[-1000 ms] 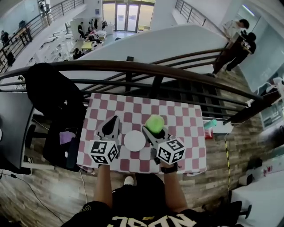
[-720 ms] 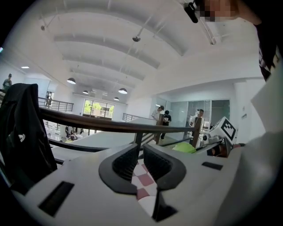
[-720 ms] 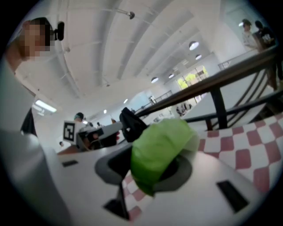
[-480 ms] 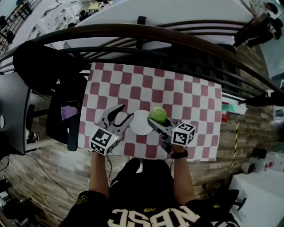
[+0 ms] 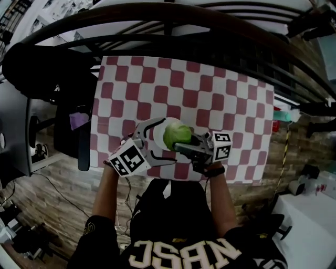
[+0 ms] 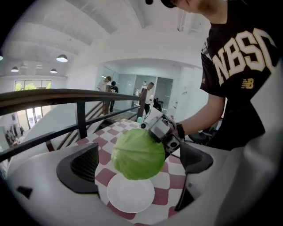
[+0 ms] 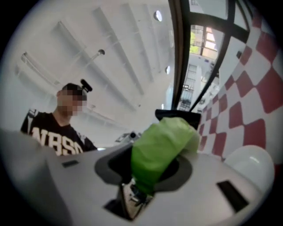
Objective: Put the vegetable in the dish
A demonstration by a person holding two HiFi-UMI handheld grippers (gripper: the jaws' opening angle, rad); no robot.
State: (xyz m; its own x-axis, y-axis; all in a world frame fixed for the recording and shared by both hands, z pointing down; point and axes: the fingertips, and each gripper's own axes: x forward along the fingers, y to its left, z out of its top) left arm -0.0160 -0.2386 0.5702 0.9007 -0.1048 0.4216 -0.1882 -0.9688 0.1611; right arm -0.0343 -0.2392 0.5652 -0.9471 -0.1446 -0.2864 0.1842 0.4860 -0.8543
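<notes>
The right gripper point(image 5: 185, 146) clamps a round pale-green leafy cabbage point(image 5: 176, 134) over a small round white plate point(image 6: 130, 194) on the red-and-white checked tablecloth point(image 5: 210, 89). The left gripper point(image 6: 138, 163), its jaws opening wide, straddles both without touching them. A dark curved railing point(image 5: 157, 16) runs behind the table, with wood-plank floor point(image 5: 47, 181) alongside.

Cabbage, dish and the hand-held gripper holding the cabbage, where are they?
cabbage point(image 6: 138, 153), left gripper view, middle of its leafy ball.
dish point(image 6: 130, 198), left gripper view, bare front part.
right hand-held gripper point(image 5: 185, 143), head view, midway between its fingertips.
</notes>
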